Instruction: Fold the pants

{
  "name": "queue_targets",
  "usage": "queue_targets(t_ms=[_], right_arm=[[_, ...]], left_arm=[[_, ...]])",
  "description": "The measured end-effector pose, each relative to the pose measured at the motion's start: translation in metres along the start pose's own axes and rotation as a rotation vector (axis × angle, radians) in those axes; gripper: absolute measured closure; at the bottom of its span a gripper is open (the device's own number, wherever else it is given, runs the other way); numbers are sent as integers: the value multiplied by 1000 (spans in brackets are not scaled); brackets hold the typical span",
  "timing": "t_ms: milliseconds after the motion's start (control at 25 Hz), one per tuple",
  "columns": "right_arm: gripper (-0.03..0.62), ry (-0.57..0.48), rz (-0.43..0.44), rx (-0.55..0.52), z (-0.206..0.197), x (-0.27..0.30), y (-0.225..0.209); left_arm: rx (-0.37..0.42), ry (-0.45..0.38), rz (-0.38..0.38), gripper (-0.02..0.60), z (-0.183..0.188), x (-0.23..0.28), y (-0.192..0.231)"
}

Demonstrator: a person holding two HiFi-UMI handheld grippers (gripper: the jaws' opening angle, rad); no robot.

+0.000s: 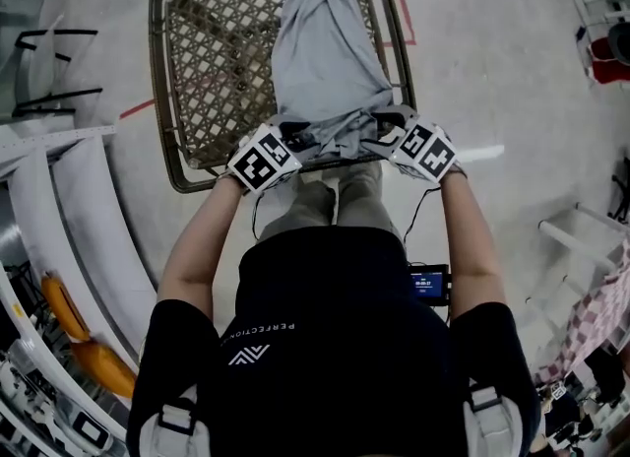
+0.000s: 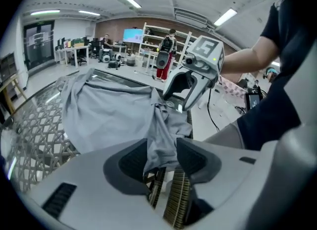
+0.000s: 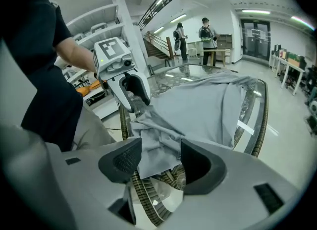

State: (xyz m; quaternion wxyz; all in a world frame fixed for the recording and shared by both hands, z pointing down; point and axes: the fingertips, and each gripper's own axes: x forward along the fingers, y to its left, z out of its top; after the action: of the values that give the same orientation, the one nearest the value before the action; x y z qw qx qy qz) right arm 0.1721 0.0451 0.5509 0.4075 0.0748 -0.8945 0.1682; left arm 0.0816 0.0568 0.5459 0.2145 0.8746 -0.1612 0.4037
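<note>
Grey pants lie lengthwise on the right half of a wicker-top table, with the bunched waist end at the near rim. My left gripper and right gripper sit side by side at that end. In the left gripper view the left gripper stands open, and a fold of the pants hangs loose between its pads. The right gripper is also open, with a corner of the pants lying between the pads and gaps showing on both sides. Each gripper view shows the other gripper close by.
The table's dark rim curves round the cloth, and its left half is bare lattice. White curved racks and orange items are at the left. The person's legs stand against the near rim. People stand far off.
</note>
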Motion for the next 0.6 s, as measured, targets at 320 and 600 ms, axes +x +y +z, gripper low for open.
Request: queue_targets(t_ms=[320, 600], right_arm=[[359, 116, -13, -57, -17, 19, 0], [361, 159, -63, -99, -28, 23, -2]], left_arm=[[85, 81, -9, 359, -16, 22, -12], [69, 95, 39, 386, -20, 28, -7]])
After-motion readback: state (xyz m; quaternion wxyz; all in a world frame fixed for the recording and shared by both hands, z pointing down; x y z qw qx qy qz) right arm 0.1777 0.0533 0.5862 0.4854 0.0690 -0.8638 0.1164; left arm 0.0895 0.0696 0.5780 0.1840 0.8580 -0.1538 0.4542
